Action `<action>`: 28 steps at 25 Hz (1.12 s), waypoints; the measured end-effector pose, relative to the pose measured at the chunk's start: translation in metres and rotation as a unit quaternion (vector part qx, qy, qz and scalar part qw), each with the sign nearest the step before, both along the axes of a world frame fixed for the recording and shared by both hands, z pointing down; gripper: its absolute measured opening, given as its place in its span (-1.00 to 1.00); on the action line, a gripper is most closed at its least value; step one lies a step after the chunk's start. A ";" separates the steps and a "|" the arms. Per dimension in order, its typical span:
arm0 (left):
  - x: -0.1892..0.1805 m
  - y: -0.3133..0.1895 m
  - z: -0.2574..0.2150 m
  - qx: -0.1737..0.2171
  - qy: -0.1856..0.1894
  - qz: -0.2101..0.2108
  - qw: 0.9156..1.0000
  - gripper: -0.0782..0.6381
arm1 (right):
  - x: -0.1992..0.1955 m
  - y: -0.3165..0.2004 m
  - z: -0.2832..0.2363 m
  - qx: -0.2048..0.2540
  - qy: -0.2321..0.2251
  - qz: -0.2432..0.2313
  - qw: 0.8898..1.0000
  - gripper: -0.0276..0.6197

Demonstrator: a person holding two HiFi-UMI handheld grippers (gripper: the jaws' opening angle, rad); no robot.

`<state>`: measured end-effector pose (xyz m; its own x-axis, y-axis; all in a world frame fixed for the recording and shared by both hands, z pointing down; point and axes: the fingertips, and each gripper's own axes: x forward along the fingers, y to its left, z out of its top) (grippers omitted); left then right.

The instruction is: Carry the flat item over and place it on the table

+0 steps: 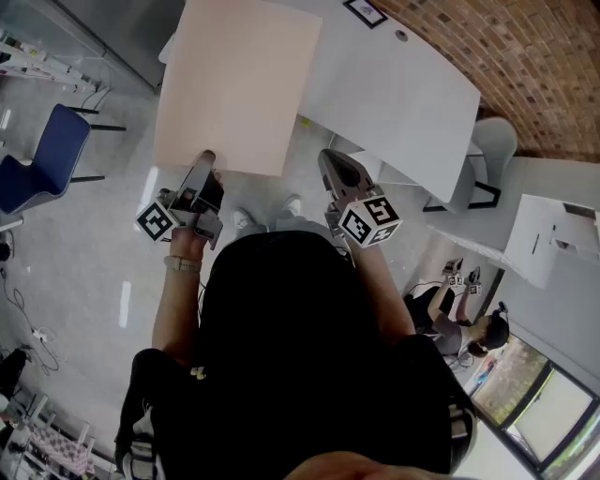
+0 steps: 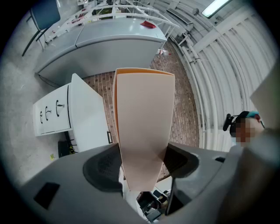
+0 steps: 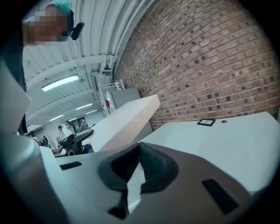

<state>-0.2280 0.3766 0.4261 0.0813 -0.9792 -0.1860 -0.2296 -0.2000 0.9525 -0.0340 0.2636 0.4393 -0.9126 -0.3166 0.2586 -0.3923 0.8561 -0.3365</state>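
Observation:
The flat item is a pale peach board (image 1: 239,80), held up in the air in front of me. My left gripper (image 1: 207,161) is shut on the board's near edge. In the left gripper view the board (image 2: 144,113) runs up between the two dark pads (image 2: 103,168), which press on both its faces. My right gripper (image 1: 334,161) is to the right of the board, apart from it, shut and holding nothing. In the right gripper view its jaws (image 3: 140,146) meet at the tips. The white table (image 1: 403,84) lies just beyond the board; in the right gripper view the white table (image 3: 227,140) is close ahead.
A small black-framed square (image 1: 366,11) lies on the table's far part. A brick wall (image 1: 525,47) stands behind the table. A blue chair (image 1: 47,155) is at the left, a white cabinet (image 1: 553,234) at the right. A person (image 1: 464,323) sits at lower right.

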 end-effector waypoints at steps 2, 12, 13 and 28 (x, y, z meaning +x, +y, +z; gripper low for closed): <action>0.009 -0.008 -0.001 -0.001 0.007 0.000 1.000 0.02 | 0.009 -0.008 -0.001 -0.002 -0.001 0.002 1.000 -0.88; 0.052 -0.063 -0.003 0.001 0.023 0.001 1.000 0.02 | 0.062 -0.066 -0.002 0.017 -0.010 0.023 1.000 -0.88; 0.057 -0.070 -0.003 0.004 0.026 0.001 1.000 0.02 | 0.068 -0.072 -0.002 0.018 -0.011 0.025 0.999 -0.88; 0.099 -0.183 0.003 -0.003 0.040 0.055 0.998 0.02 | 0.133 -0.153 0.015 0.012 0.007 0.090 0.996 -0.88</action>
<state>-0.1290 0.1936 0.4291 0.1743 -0.9662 -0.1901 -0.1293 -0.2138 0.9683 0.0990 0.1102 0.4543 -0.8373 -0.4802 0.2613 -0.5440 0.7797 -0.3102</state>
